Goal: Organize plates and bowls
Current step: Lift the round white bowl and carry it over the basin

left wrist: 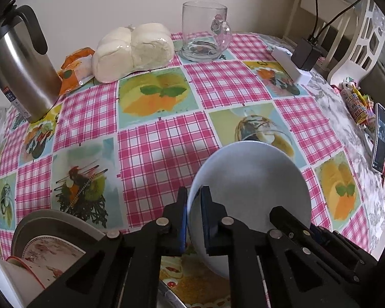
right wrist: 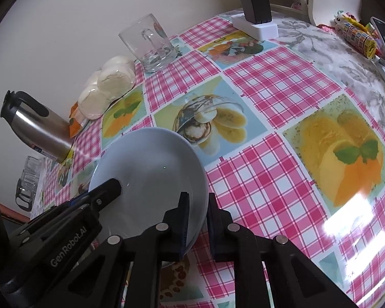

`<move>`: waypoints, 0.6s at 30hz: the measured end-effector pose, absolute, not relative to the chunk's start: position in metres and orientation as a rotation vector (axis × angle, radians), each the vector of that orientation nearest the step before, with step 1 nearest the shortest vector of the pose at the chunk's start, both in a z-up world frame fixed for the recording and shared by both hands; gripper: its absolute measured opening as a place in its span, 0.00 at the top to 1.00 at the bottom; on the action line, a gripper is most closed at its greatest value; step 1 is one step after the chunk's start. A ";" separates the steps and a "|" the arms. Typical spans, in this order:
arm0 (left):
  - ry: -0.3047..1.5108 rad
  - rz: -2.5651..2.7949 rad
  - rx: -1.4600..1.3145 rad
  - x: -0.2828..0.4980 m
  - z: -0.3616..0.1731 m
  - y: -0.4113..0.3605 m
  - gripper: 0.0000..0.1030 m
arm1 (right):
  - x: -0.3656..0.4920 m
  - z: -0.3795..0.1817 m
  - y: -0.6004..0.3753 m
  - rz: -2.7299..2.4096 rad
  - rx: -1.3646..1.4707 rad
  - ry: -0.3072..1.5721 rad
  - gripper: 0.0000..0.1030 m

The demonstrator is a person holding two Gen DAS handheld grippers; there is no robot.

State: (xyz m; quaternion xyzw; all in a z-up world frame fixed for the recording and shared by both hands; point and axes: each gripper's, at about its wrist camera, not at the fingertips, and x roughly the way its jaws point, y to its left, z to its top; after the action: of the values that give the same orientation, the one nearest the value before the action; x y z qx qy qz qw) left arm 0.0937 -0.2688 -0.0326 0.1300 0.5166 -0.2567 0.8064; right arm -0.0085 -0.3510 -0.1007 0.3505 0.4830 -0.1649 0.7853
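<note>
A pale blue plate (left wrist: 251, 179) hangs tilted above the checked tablecloth (left wrist: 161, 143), held by both grippers. My left gripper (left wrist: 194, 192) is shut on its left rim, one pad on each face. In the right wrist view my right gripper (right wrist: 198, 197) is shut on the right rim of the same plate (right wrist: 151, 164). A finger of the right gripper (left wrist: 282, 215) shows over the plate's far side in the left wrist view. A left finger (right wrist: 110, 187) lies across it in the right wrist view. A grey plate (left wrist: 51, 220), a floral plate (left wrist: 48, 251) and a white bowl (left wrist: 12, 277) are stacked at lower left.
At the back by the wall stand a steel thermos jug (left wrist: 20, 66), a bag of white buns (left wrist: 133, 51), an orange packet (left wrist: 74, 69) and a glass mug (left wrist: 205, 36). A power strip with a charger (left wrist: 297, 61), a phone (left wrist: 381, 138) and a white chair (left wrist: 356, 41) are on the right.
</note>
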 end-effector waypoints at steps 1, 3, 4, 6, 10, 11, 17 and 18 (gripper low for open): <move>1.102 -0.551 0.275 0.093 -0.031 -0.269 0.90 | -0.009 -0.101 -0.351 -0.354 0.762 1.043 0.86; 1.086 -0.556 0.274 0.092 -0.025 -0.269 0.90 | -0.009 -0.100 -0.352 -0.349 0.771 1.041 0.86; 1.076 -0.557 0.274 0.090 -0.021 -0.269 0.90 | -0.009 -0.098 -0.352 -0.348 0.768 1.037 0.86; 1.059 -0.558 0.275 0.089 -0.014 -0.269 0.90 | -0.010 -0.093 -0.352 -0.348 0.763 1.029 0.86; 1.030 -0.566 0.249 0.087 0.004 -0.264 0.90 | -0.013 -0.074 -0.354 -0.340 0.774 0.983 0.86; 1.023 -0.568 0.244 0.086 0.008 -0.263 0.90 | -0.014 -0.068 -0.354 -0.336 0.772 0.968 0.86; 0.940 -0.579 0.211 0.077 0.049 -0.249 0.90 | -0.015 -0.031 -0.349 -0.314 0.750 0.890 0.86; 0.920 -0.580 0.207 0.074 0.058 -0.245 0.90 | -0.015 -0.024 -0.348 -0.308 0.749 0.875 0.86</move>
State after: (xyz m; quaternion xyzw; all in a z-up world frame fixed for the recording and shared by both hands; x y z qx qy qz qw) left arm 0.0744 -0.2454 0.0581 0.0982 0.4369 -0.2752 0.8507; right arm -0.0150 -0.3478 -0.0235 0.3525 0.4121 -0.1453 0.8275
